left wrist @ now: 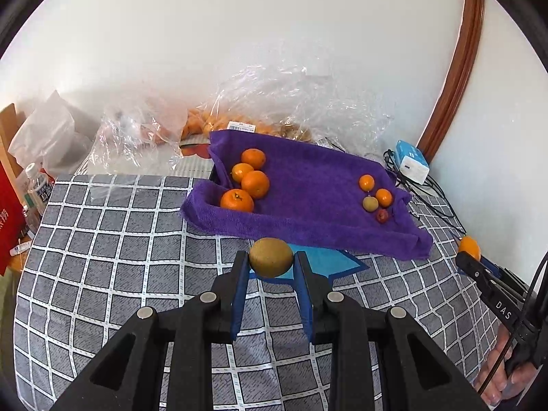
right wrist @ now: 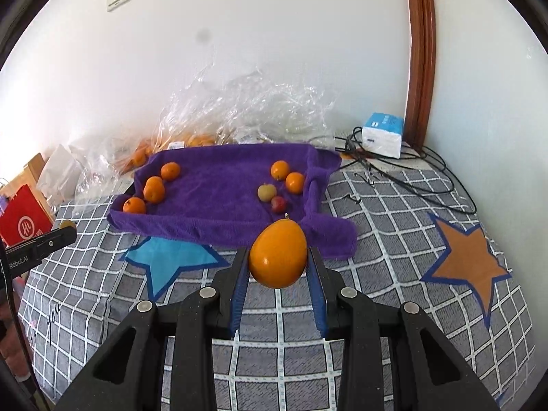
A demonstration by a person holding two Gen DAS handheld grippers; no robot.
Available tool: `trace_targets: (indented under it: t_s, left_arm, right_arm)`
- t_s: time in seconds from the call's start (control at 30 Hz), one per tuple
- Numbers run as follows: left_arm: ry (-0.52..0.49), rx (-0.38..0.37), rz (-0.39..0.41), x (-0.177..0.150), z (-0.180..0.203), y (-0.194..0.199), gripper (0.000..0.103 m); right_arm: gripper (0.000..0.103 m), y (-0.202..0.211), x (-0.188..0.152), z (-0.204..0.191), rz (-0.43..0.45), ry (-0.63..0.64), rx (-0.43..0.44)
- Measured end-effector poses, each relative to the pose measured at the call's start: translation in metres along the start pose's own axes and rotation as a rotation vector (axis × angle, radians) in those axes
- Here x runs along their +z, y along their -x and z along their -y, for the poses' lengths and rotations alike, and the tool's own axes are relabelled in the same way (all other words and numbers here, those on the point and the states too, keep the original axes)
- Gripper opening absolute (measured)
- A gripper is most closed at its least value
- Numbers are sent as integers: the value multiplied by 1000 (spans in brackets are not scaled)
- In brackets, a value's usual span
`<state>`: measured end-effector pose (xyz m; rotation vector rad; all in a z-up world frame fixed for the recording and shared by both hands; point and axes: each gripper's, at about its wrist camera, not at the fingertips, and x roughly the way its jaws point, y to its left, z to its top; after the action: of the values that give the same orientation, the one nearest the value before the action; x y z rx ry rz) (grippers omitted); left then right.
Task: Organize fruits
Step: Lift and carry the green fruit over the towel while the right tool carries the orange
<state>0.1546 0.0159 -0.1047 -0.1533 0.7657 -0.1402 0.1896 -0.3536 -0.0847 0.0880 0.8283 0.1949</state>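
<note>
My left gripper is shut on a brown kiwi, held above the checked cloth just in front of the purple towel tray. My right gripper is shut on an orange egg-shaped fruit, also in front of the tray. Several oranges lie in the tray's left corner. Two small oranges, a pale green fruit and a small red fruit lie at its right. The right gripper with its fruit shows at the left view's right edge.
Crinkled clear plastic bags with more fruit sit behind the tray against the wall. A white and blue box with black cables lies at the back right. A water bottle and a red bag stand at the left.
</note>
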Motion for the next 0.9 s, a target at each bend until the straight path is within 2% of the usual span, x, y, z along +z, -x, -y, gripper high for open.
trace_targets:
  t_s: [0.33,0.9]
  left_arm:
    - [-11,15,12,19,3,-11,25]
    - [27,24,-17,55,-4,-61,25]
  right_arm:
    - [33,-15,19,-3,11,-1,4]
    - [33,-76,61,15,-15,-56,6]
